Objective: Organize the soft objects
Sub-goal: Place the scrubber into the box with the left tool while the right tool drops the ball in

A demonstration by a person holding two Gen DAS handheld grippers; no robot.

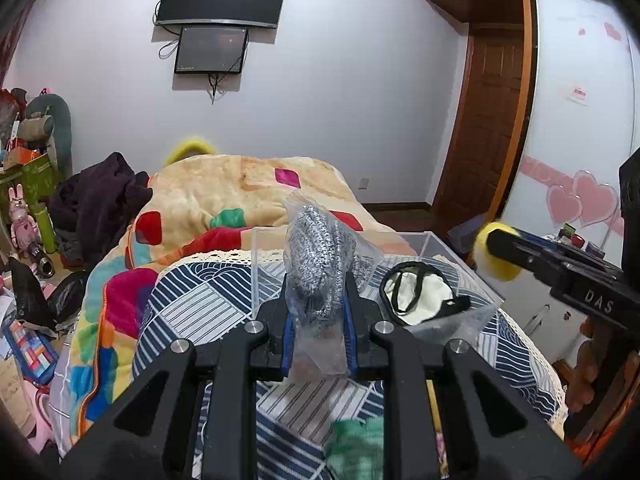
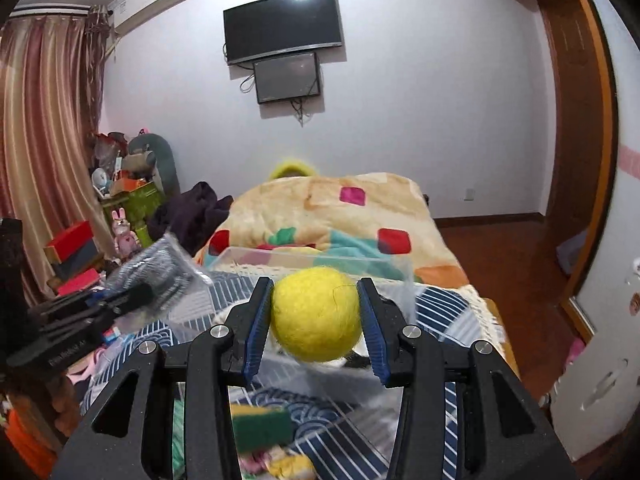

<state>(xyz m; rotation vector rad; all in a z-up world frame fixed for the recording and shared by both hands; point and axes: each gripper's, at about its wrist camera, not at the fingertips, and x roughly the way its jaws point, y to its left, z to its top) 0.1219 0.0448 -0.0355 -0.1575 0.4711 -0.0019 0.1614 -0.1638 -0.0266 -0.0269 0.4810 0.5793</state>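
Beyond both claws, toward the far edge of the bed's striped blue-and-white cover (image 1: 188,308), stands the clear plastic box (image 1: 430,242), and that is the relation the next move seems to turn on: each carried thing has the box ahead of and below it. The left gripper (image 1: 319,312) is clenched on a bagged steel scourer (image 1: 318,264), whose long axis runs upright between the blue pads, its clear bag sticking out above and below them; the near wall of the box rises just behind it. The right gripper (image 2: 316,316) is clamped across the sides of a yellow felt ball (image 2: 316,314), round, so it has no axis to mind, and the box's far rim shows just above the ball. In the left wrist view the right gripper comes in from the right edge with the ball at its tip, beside the box's right side; which hand is nearer the opening I judge too close to call. Already inside the box lies a cream cloth piece with black trim (image 1: 416,292), so one item at least looks sorted. Still on the cover near its front edge are a green knitted thing (image 1: 356,448), cut off by the gripper frame, and a green-and-yellow sponge (image 2: 262,424), blurred, with some pink and yellow bits below it that I cannot make out. The box's clear walls are hard to trace, its left wall especially, and its floor under the ball is hidden.
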